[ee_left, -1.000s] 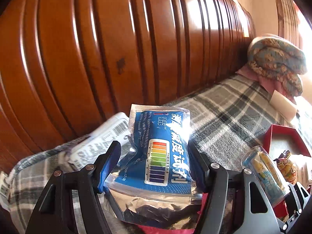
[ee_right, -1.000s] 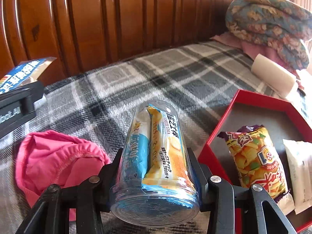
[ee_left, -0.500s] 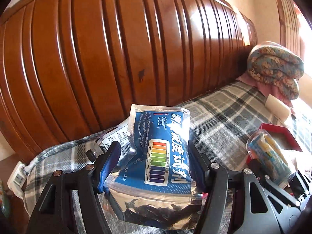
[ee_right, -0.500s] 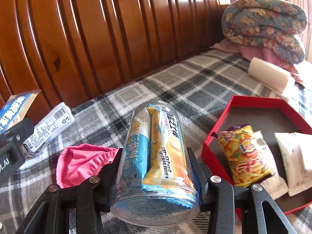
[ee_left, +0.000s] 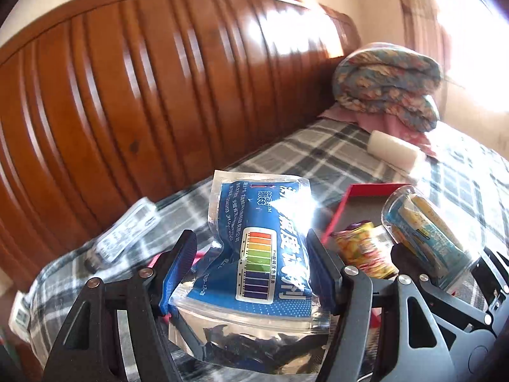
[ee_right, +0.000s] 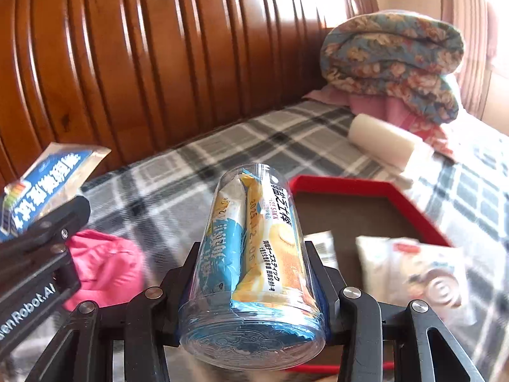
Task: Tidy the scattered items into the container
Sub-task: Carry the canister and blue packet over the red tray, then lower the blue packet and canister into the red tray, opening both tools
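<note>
Both wrist views close, angled down toward headboard (ee_left: 159,95), sharing red tray (ee_right: 366,187)

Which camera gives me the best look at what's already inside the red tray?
The right wrist view: the red tray lies mostly open, with white packets on its floor. The left wrist view shows only a corner and a yellow snack bag, behind the clear tub.

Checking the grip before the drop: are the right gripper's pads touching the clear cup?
Touching. In the right wrist view, both pads of the right gripper press against the sides of the clear cup, which sits lifted between them.
</note>
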A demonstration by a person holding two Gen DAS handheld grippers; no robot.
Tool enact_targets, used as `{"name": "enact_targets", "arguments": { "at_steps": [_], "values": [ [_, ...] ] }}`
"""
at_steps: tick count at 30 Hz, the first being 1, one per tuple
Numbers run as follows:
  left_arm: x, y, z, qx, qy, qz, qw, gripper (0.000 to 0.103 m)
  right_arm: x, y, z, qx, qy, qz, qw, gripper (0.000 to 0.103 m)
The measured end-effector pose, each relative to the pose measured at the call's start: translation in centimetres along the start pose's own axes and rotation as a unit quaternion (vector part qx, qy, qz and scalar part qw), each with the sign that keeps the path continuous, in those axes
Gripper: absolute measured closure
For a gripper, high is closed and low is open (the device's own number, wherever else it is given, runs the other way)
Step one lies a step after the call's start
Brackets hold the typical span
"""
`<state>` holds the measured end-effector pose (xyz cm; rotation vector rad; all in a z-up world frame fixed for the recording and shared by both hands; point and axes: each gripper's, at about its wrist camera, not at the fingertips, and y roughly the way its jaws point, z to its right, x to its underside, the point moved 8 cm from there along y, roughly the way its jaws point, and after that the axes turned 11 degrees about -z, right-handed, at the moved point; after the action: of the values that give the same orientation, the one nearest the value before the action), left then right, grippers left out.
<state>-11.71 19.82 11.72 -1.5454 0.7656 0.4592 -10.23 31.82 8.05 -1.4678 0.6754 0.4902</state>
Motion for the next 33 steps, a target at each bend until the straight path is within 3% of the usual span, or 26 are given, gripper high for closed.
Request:
{"name": "enact_targets", "arguments": {
  "at_steps": [4, 10, 14, 20, 30, 33],
  "values": [
    [-2.2, 0.8, 6.2, 0.014, 0.052, 0.008, 0.9985, 0.032, -1.3, 1.1, 4.8, 0.03, -0.018, 0.008, 0.999, 0.052],
    [-4.9, 4.7, 13.8, 0.04, 0.105, -0.017, 0.9936, 0.032, -2.7, 4.7, 10.4, 0.061, -0.005, -0.002, 0.998, 0.052],
    [-5.5, 8.2, 17.1, 0.061, 0.122, -0.059, 0.9889, 0.032, -2.4, 7.6, 12.9, 0.037, 0.032, -0.03, 0.998, 0.052],
    [-6.1, 10.2, 18.3, 0.025, 0.179, -0.043, 0.9826, 0.032, -1.7, 9.3, 13.9, 0.037, 0.046, -0.039, 0.998, 0.052],
    [-5.2, 12.5, 19.2, 0.061, 0.164, -0.083, 0.9811, 0.031, -1.1, 10.0, 14.0, 0.045, 0.05, -0.05, 0.996, 0.052],
    [-5.2, 12.4, 20.1, 0.054, 0.173, -0.08, 0.9802, 0.029, -1.1, 10.0, 14.4, 0.042, 0.055, -0.049, 0.996, 0.052]
  ]
}}
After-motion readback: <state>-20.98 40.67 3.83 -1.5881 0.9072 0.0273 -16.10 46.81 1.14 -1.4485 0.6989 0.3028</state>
